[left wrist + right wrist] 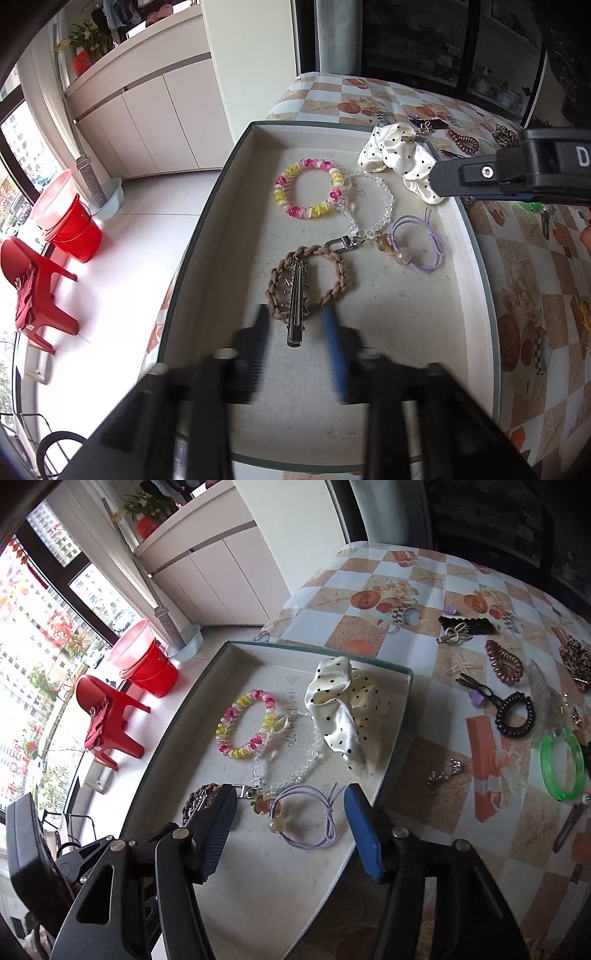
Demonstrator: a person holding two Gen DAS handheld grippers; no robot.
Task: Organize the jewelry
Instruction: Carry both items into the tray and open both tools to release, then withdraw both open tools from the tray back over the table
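A shallow grey-rimmed box tray [207, 221] [173, 723] holds a pink-yellow spiral band [310, 188] [245, 729], a clear bead bracelet [384, 199] [295, 771], a lilac hair tie [421, 247] [314, 823], a braided brown bracelet [340, 269] [195, 797], a metal clip [295, 317] and a polka-dot scrunchie [391, 155] [347, 709]. My left gripper [297, 317] is open just above the tray, its jaws either side of the metal clip. My right gripper [290, 805] is open over the lilac hair tie; it also shows in the left wrist view [509, 173].
On the checkered tablecloth [424, 657] right of the tray lie a green bangle [561, 764], a black spiral tie [515, 714], a brown spiral tie [504, 661], a leopard scrunchie [574, 657], clips and a small silver piece [443, 771]. A red chair [107, 720] and bucket [151, 668] stand on the floor left.
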